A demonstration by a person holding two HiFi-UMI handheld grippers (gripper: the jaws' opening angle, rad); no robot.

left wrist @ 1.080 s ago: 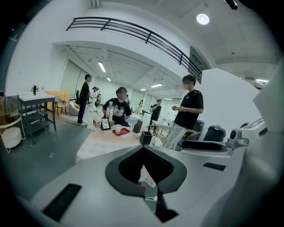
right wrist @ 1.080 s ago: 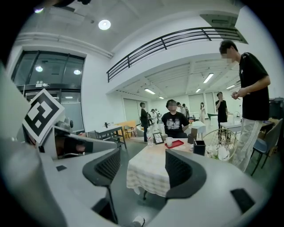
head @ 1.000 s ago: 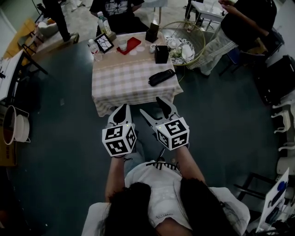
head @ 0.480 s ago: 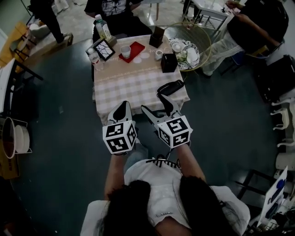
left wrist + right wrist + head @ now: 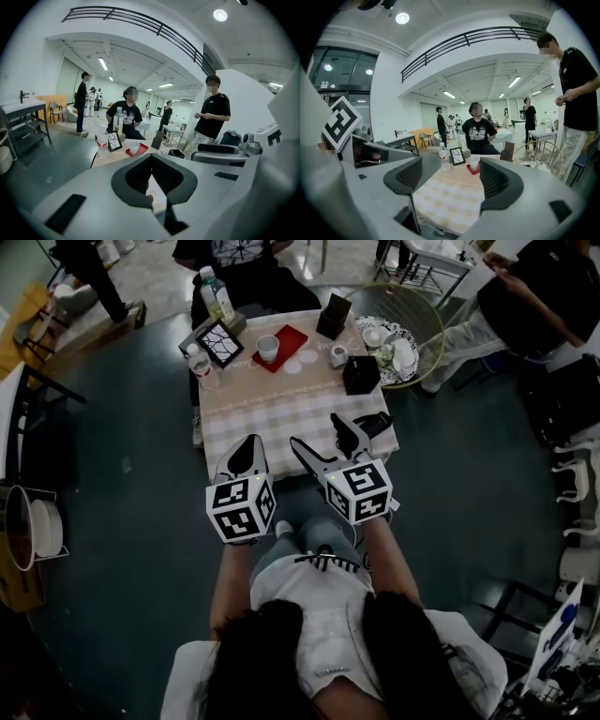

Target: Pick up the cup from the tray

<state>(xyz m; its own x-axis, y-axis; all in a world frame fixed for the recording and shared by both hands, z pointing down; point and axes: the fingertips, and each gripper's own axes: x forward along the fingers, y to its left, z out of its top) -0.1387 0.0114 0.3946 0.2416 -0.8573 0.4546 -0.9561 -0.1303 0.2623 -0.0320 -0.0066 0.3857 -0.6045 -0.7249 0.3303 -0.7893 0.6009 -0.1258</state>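
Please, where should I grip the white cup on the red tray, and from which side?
Grip its round side wall, about mid-height, coming from the table's near edge: the cup stands upright on the red tray, with a bottle and frame at its left.

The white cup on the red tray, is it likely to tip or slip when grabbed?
The cup stands upright, small and open-topped: probably light, so a nudge near its rim could tip it. Its wall looks smooth, so it may slip in a loose grip. The thin red tray might slide with it.
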